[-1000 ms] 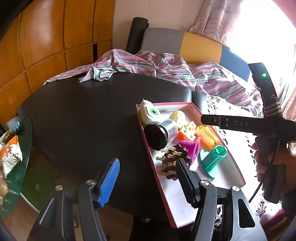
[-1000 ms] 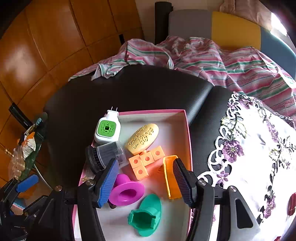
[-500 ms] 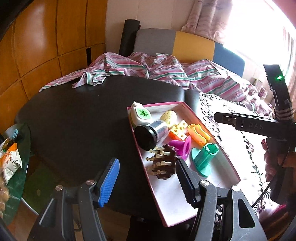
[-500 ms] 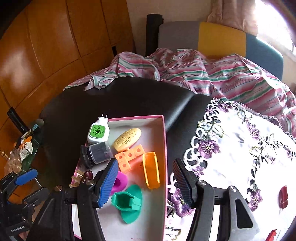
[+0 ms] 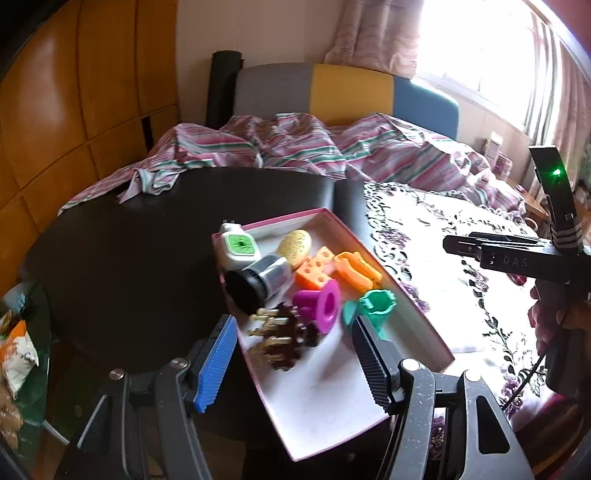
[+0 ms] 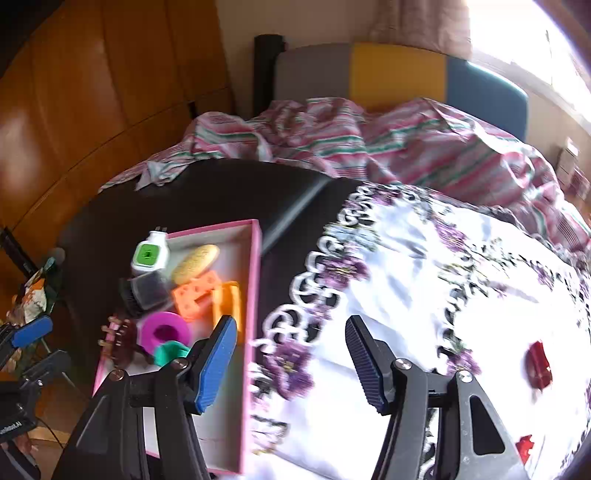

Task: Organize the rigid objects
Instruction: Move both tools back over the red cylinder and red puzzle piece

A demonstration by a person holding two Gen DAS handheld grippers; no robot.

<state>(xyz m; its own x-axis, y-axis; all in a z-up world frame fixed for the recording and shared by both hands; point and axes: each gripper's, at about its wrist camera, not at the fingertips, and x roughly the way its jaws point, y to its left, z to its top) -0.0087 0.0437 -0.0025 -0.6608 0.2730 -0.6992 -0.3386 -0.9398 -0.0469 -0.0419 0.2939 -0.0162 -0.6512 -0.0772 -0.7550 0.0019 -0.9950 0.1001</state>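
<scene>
Right wrist view: pink-rimmed box (image 6: 255, 295) on the dark counter (image 6: 207, 199) already holds most of the rigid pieces: plug-in unit (image 6: 149, 254), orange block (image 6: 195, 295), magenta ring (image 6: 164, 332). Small red pieces (image 6: 538, 365) remain loose on the floral cloth (image 6: 424, 280), likely next, though blur hides what they are. Left hand-held gripper (image 5: 291, 363) and right hand-held gripper (image 6: 291, 360) both spread, holding nothing.

Home, bedroom: bed with striped sheet (image 5: 295, 147), padded headboard (image 5: 347, 88), curtain (image 5: 376, 33) at window, wood-panel wall (image 5: 74, 92), embroidered cloth (image 6: 424, 277).
</scene>
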